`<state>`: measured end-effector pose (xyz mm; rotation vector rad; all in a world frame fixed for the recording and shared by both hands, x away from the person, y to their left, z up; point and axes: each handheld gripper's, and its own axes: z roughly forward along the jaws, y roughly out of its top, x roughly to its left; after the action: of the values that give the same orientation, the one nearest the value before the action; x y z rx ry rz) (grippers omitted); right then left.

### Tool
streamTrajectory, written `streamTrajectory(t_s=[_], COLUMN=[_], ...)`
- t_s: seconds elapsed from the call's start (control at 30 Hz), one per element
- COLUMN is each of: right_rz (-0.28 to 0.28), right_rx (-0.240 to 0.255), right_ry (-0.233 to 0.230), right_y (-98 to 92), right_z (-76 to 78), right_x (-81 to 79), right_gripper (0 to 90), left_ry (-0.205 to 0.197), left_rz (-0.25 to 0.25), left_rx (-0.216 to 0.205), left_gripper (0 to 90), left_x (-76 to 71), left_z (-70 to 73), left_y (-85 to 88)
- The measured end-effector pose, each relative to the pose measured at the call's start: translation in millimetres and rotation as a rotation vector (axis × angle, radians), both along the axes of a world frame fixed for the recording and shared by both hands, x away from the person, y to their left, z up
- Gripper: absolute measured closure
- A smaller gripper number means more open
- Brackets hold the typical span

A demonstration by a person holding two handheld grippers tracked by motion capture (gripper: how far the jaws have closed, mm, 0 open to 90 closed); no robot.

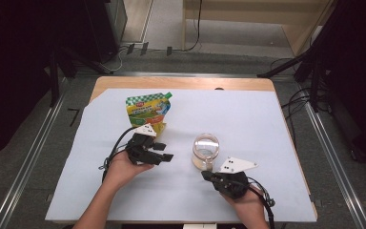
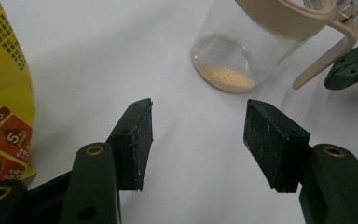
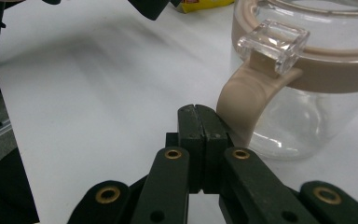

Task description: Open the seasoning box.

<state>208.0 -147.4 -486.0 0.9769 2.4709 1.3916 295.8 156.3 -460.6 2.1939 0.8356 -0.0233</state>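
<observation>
A clear jar [image 1: 206, 150] with a beige lid ring stands mid-table, a little pale grain [image 2: 226, 77] lying in its bottom. My left gripper [image 1: 164, 151] is to its left, open, with bare table between its jaws [image 2: 198, 140]; the jar [image 2: 228, 51] stands ahead of them. My right gripper [image 1: 205, 175] is at the jar's near side, shut on nothing [image 3: 198, 112]. Its tips are right beside the lower end of the lid's beige latch [image 3: 244, 100], which carries a clear clip [image 3: 272, 42]; contact cannot be told. A green and yellow pouch [image 1: 147, 109] lies behind the left gripper.
A white sheet [image 1: 248, 119] covers the wooden table [image 1: 181, 83]. The pouch [image 2: 2, 93] lies close on the left of the left gripper's jaws. Metal rails and cables run along the floor beside the table.
</observation>
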Motion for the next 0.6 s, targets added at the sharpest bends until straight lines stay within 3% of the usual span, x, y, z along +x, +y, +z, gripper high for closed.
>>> streamTrajectory(t_s=[0.27, 0.6], right_rz=[-0.031, -0.110], right_rx=[-0.008, -0.008], right_ry=[0.003, 0.025], right_y=[-10.1, -37.7], right_z=[-0.2, 1.3], right_x=[0.8, 9.4], right_gripper=[90.0, 90.0], left_ry=[0.001, 0.003], left_rz=[0.004, -0.002], left_rx=[-0.003, 0.001], left_gripper=[42.9, 42.8], left_x=[0.2, 0.1], left_z=[-0.1, -0.7], left_y=[0.7, -0.3])
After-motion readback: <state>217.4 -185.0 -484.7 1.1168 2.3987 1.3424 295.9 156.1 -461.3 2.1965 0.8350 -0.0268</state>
